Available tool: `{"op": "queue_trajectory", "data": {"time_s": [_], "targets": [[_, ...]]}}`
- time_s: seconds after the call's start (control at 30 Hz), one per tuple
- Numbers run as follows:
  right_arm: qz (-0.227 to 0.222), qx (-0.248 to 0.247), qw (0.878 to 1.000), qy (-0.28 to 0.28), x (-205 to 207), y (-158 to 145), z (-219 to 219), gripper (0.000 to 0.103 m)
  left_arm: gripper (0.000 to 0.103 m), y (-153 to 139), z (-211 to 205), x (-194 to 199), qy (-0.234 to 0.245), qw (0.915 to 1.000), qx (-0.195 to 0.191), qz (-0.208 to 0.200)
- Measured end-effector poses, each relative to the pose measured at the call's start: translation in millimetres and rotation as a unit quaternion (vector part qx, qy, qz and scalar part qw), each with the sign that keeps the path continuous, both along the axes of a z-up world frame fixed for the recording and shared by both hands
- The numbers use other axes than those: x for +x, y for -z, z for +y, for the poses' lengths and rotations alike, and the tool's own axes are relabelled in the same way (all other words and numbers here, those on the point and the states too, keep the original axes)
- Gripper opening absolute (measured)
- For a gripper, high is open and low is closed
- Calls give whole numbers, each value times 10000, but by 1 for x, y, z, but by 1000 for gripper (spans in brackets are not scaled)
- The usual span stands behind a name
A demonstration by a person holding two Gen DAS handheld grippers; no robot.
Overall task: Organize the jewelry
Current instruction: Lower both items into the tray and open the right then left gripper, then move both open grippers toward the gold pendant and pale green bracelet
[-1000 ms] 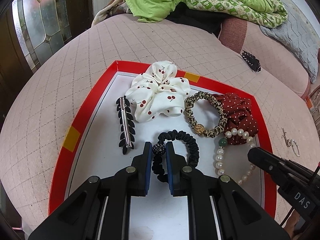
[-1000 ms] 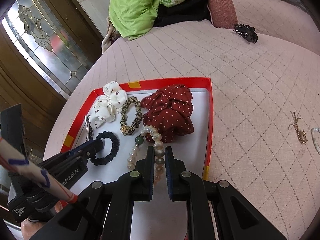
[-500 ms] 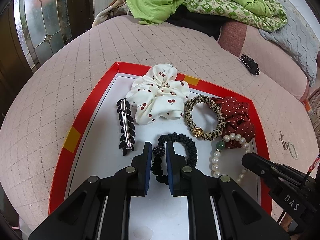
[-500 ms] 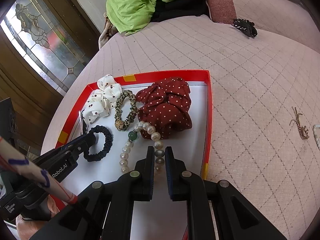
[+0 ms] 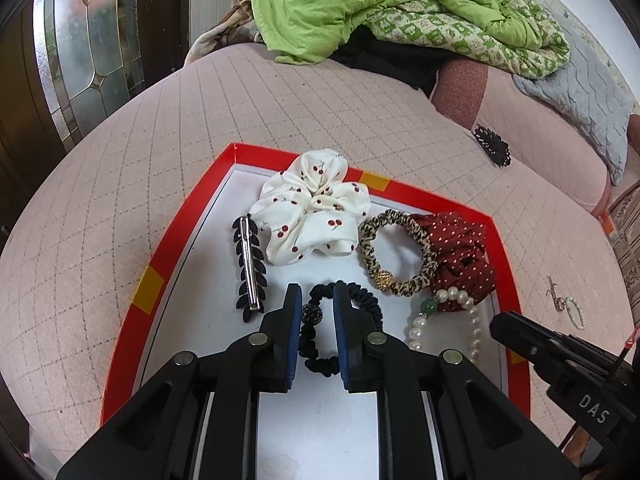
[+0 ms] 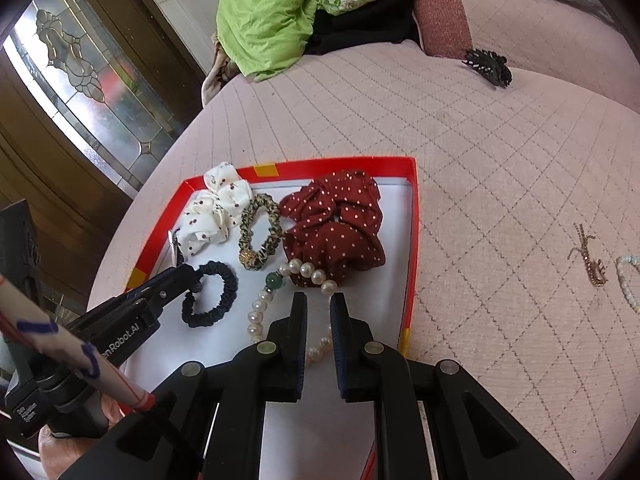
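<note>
Resting on a pink quilted bed cover (image 5: 120,200), a shallow red-rimmed white tray (image 5: 180,240) holds the jewelry. At its near middle, the left gripper (image 5: 316,306) has its jaws parted, straddling a black ruffled hair tie (image 5: 352,300) without pinching it. At the tray's near right, the right gripper (image 6: 319,310) is likewise released, hovering over a white pearl bracelet (image 6: 260,312) with a green bead. Beyond the tray's right rim, a thin gold chain (image 6: 588,256) lies on the cover.
</note>
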State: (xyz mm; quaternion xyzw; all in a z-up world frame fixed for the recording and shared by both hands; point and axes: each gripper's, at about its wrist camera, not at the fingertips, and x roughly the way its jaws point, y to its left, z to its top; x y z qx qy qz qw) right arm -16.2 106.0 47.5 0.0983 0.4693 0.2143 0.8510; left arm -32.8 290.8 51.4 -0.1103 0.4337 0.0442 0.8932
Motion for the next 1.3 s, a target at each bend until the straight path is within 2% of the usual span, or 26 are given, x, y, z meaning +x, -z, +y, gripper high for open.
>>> {"op": "queue_trajectory", "data": {"time_s": [0.5, 0.57, 0.87, 1.3], "targets": [[-74, 177, 9998, 51, -15, -15, -20, 13, 17, -8, -16, -7, 61, 9997, 150, -200], [-81, 189, 9998, 62, -17, -17, -23, 13, 19, -10, -18, -8, 59, 9995, 210, -240], [-129, 239, 9995, 190, -27, -22, -42, 13, 20, -23, -31, -23, 99, 9971, 469, -586], [-157, 285, 9990, 316, -43, -28, -67, 14, 20, -30, -56, -37, 176, 9934, 799, -798]]}}
